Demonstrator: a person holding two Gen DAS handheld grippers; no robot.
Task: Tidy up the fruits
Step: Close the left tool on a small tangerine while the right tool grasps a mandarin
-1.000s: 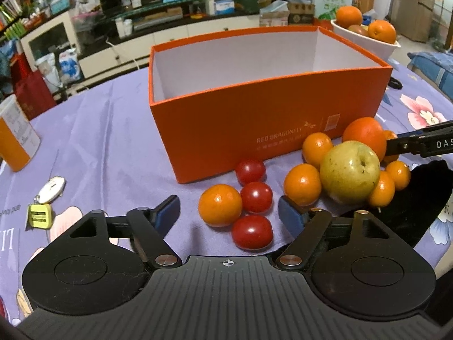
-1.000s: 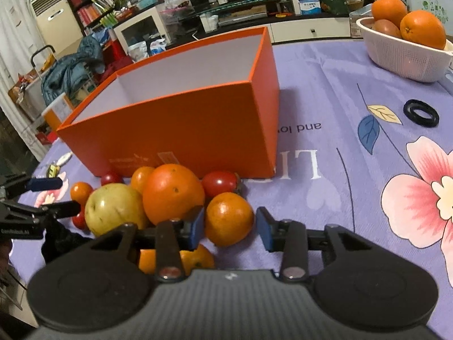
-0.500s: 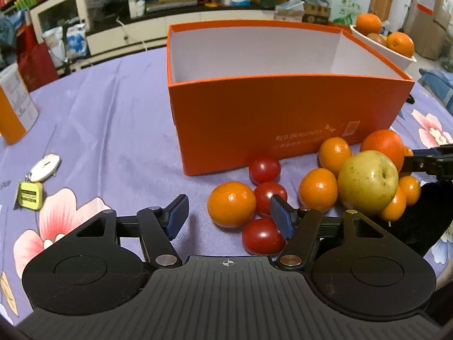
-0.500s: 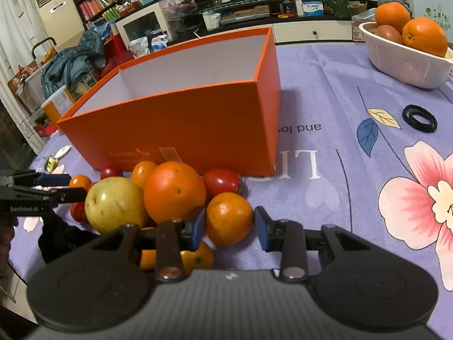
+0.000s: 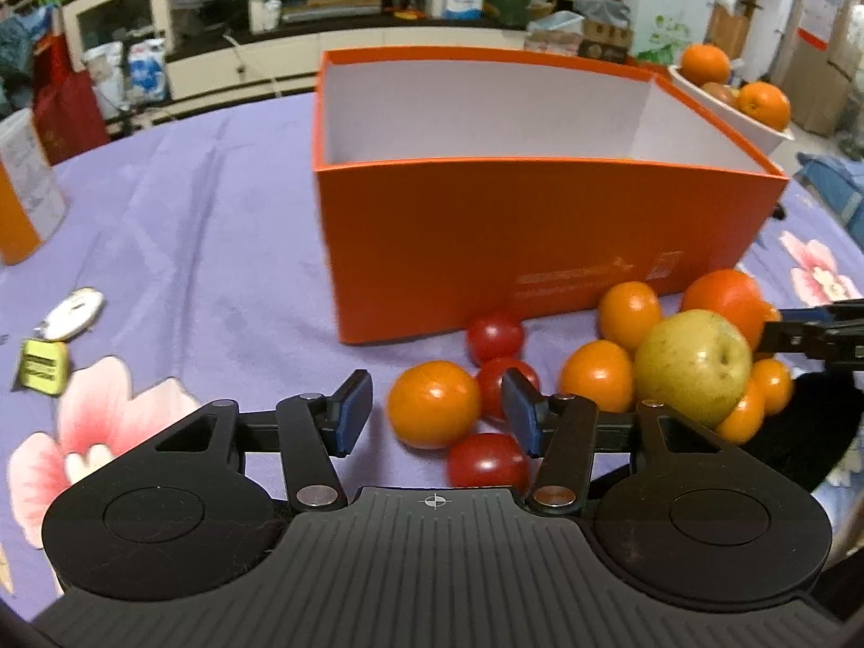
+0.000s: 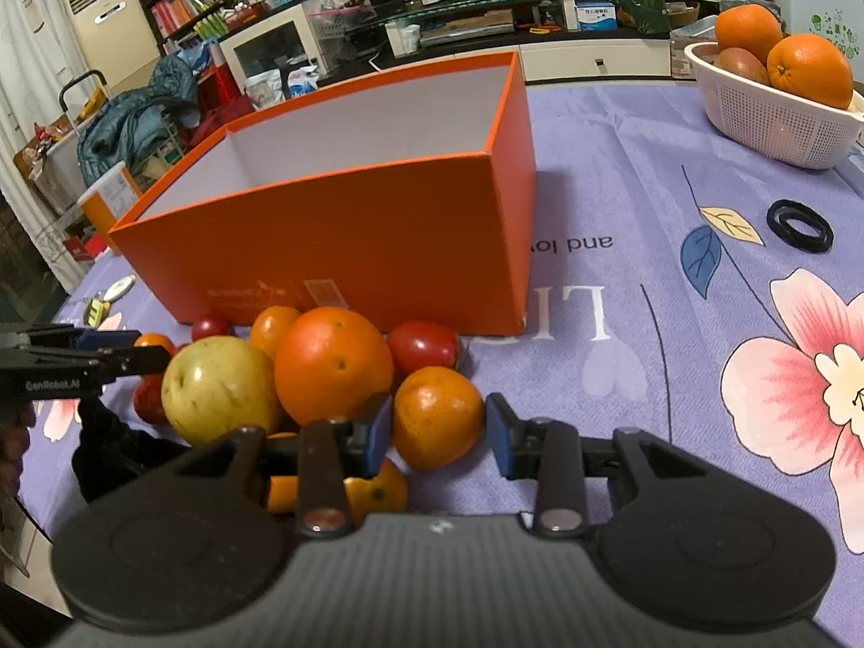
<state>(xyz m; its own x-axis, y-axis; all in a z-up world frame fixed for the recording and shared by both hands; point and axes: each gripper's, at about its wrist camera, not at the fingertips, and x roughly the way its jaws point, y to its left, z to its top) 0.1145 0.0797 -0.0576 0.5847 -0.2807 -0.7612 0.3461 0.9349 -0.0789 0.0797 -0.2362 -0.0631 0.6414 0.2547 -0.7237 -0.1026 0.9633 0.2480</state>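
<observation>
- The left gripper (image 5: 436, 413) has just been closing its jaws around a small orange (image 5: 433, 404) at the left edge of the fruit pile; the fruit sits squarely between the two blue pads, but a sliver of purple cloth shows on its left side, so the pads do not yet press on it.
- That small orange lies dead ahead of the left fingers, with two tomatoes (image 5: 488, 461) crowding its right side (the right pad has to slip between fruit and tomato).
- The right gripper (image 6: 436, 434) is clenched on another small orange (image 6: 436, 417) at the right end of the pile, both pads against its sides.
- Each hand is plainly nearest to its own fruit; the yellow pear (image 5: 693, 364) and the big orange (image 6: 333, 364) sit between them, out of either grip.
- The orange box (image 5: 540, 237) stands empty just behind the pile, its open top facing up, so in my judgement either fruit must be lifted over the near wall and forward.
- Round fruit has no long axis, so the grip angle matters little.
</observation>
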